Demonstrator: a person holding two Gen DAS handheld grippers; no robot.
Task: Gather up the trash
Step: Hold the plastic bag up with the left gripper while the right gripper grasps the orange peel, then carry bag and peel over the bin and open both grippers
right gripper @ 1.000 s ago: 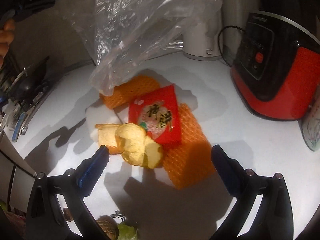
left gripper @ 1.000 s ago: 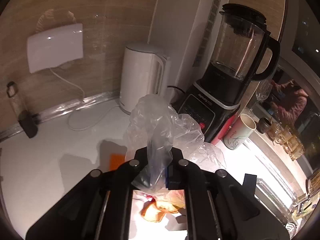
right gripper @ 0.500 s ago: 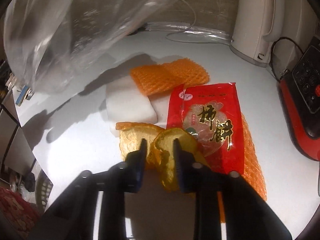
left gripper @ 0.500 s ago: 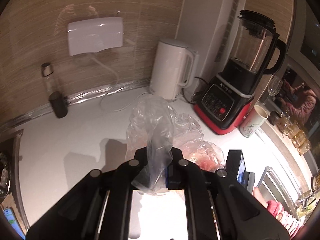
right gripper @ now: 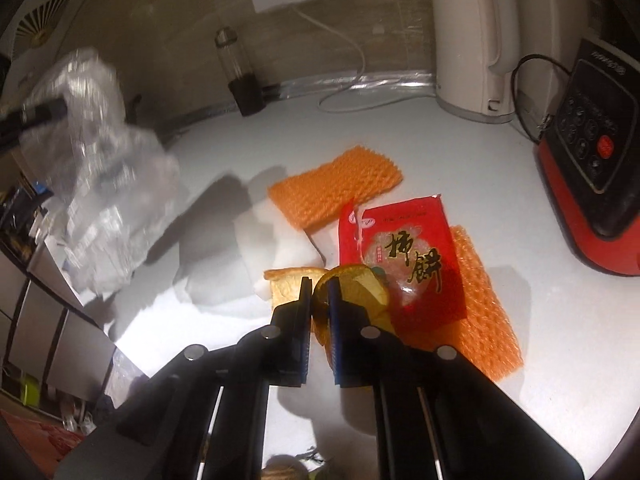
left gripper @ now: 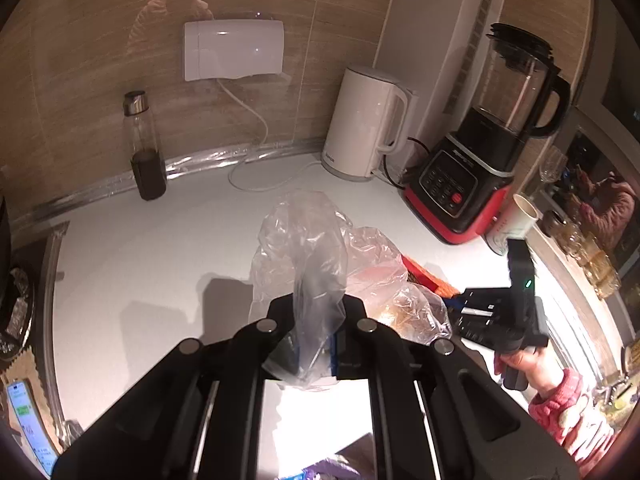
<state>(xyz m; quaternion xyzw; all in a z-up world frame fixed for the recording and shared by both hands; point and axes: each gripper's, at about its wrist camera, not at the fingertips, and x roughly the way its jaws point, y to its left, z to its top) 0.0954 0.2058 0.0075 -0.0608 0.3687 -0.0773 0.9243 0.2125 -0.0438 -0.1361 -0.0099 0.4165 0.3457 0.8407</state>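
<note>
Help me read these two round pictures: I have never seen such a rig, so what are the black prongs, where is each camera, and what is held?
No robot here: a person carries a hand-held two-finger gripper in each hand, each with a fisheye camera looking along its fingers.

The left wrist view shows the left gripper shut on a crumpled clear plastic bag. At its right edge, a hand holds the other tool.

The right wrist view shows the right gripper, jaws closing on a curled yellow-orange fruit peel.

On the white countertop also lie a red printed snack wrapper, two orange foam nets, a white foam piece, a white electric kettle and a red-and-black blender.
</note>
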